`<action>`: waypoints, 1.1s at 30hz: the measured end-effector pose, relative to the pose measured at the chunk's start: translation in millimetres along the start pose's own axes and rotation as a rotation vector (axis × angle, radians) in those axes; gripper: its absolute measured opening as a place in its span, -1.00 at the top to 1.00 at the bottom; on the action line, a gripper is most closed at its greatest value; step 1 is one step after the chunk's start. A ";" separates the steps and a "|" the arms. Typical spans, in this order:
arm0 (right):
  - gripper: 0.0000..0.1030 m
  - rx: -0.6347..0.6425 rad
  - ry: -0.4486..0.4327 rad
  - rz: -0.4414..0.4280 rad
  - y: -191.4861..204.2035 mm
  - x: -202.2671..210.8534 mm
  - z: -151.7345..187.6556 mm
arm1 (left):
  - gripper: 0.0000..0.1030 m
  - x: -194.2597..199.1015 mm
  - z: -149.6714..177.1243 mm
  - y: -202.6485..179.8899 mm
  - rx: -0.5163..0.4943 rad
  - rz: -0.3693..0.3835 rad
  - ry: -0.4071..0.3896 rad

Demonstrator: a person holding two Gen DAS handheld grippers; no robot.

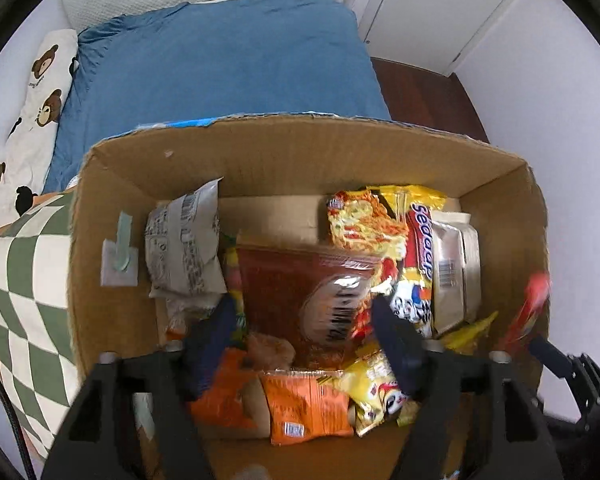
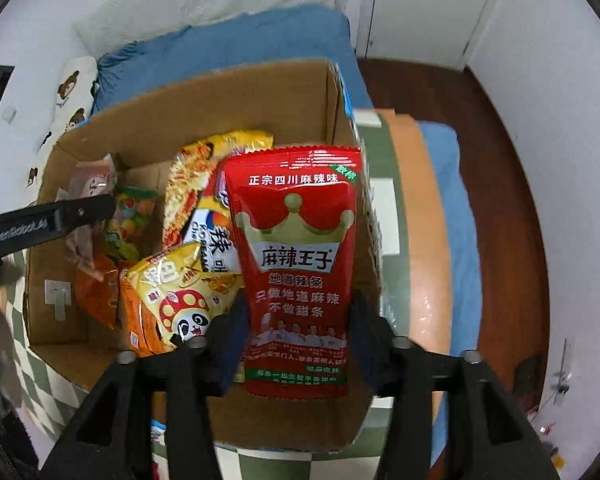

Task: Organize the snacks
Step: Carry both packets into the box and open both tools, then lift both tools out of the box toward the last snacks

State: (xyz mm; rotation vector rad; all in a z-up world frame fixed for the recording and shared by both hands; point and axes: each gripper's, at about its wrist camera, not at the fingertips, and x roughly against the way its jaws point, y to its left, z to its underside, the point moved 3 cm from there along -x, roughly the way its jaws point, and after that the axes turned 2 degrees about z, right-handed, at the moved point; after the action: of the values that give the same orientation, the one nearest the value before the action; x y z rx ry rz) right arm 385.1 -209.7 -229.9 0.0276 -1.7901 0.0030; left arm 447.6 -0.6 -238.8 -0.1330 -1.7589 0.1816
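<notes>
Brown corrugated cardboard is filling the left wrist view: an open cardboard box (image 1: pixel 300 152) is sitting on a blue bedsheet (image 1: pixel 228 64), with a green-and-white checkered cloth (image 1: pixel 24 280) lying at the left edge. The left gripper (image 1: pixel 304 336) is hanging over the box interior in the lower middle of the frame, its 2 dark fingers spread wide and gripping nothing. Between and beyond them, a dark red translucent snack bag (image 1: pixel 300 284) is lying flat, an orange chip packet (image 1: pixel 304 408) is sitting below it, a yellow-and-red noodle packet (image 1: pixel 380 236) is leaning at the upper right, and a grey printed pouch (image 1: pixel 184 240) is standing at the left.

In the right wrist view, the right gripper (image 2: pixel 296 320) is clamping a glossy red spicy-strip packet with a gold crown (image 2: pixel 296 256) by its lower sides, holding it upright over the box's right wall at the centre of the frame. A yellow panda-print snack bag (image 2: pixel 180 300) is lying in the box at the lower left.
</notes>
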 end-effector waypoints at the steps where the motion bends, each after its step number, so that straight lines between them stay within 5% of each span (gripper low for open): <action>1: -0.43 -0.002 0.002 -0.008 1.0 -1.5 0.2 | -0.77 -1.4 -1.7 0.2 0.004 0.004 -0.002; 6: -0.73 -0.009 0.001 -0.018 8.8 -8.3 -1.9 | -0.80 -5.7 -2.2 0.0 0.005 0.013 -0.003; 15: -0.76 -0.026 -0.018 -0.011 13.6 -9.4 0.2 | -0.80 6.1 13.5 9.9 0.037 0.008 -0.037; 33: -0.77 0.019 -0.224 0.011 30.7 71.9 50.2 | -0.80 125.5 118.5 8.4 -0.018 -0.099 -0.336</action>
State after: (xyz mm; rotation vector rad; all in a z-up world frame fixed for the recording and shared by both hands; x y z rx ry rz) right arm 319.9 -181.1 -170.3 0.0324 -2.0142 0.0254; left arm 306.9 25.6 -142.0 -0.0290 -2.0974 0.1208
